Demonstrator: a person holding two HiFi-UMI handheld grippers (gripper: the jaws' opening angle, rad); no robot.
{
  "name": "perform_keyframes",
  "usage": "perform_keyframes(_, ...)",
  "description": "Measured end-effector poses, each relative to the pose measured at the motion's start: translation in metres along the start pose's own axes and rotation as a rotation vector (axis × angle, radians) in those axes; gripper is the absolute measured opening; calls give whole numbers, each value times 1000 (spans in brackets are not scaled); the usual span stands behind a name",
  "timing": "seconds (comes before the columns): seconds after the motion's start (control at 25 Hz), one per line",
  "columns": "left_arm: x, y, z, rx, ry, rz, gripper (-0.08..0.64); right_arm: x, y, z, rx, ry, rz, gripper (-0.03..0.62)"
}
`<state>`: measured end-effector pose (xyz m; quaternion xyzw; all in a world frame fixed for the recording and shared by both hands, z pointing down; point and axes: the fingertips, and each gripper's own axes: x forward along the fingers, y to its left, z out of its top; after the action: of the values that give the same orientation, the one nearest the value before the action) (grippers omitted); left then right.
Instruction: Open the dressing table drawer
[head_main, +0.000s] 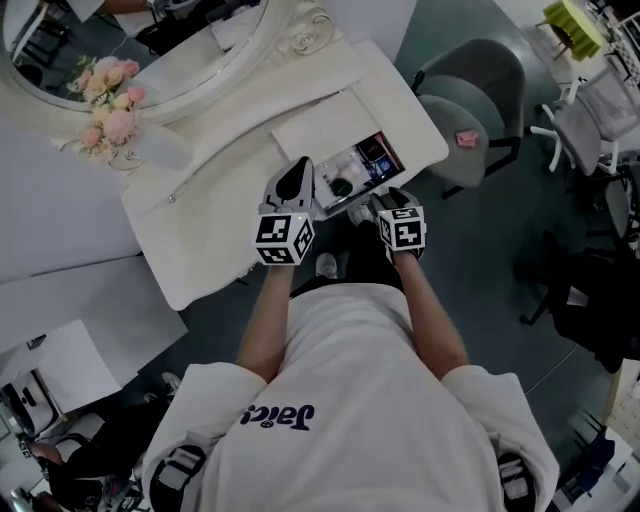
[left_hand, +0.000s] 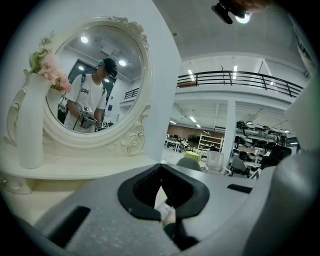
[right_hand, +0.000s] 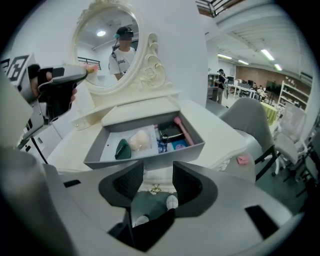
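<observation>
The drawer stands pulled out from the front of the white dressing table, below the oval mirror. Its grey tray holds a dark green item, a cream puff, a black case, a pink stick and a blue packet. The right gripper hangs just before the drawer front, jaws apart, with the small gold knob showing between them, untouched. The left gripper is over the tabletop, jaws together and empty.
</observation>
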<state>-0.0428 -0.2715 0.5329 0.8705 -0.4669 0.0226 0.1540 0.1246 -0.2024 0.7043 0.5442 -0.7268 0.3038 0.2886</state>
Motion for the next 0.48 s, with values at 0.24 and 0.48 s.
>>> perform_keyframes(0.24,-9,0,26,37,-46,2,14,-38,-8,63,59,-199,-46,164)
perform_keyframes(0.48,-21,2,63,68,-92,34,14,-85,37,155,-37,-442,-7,99)
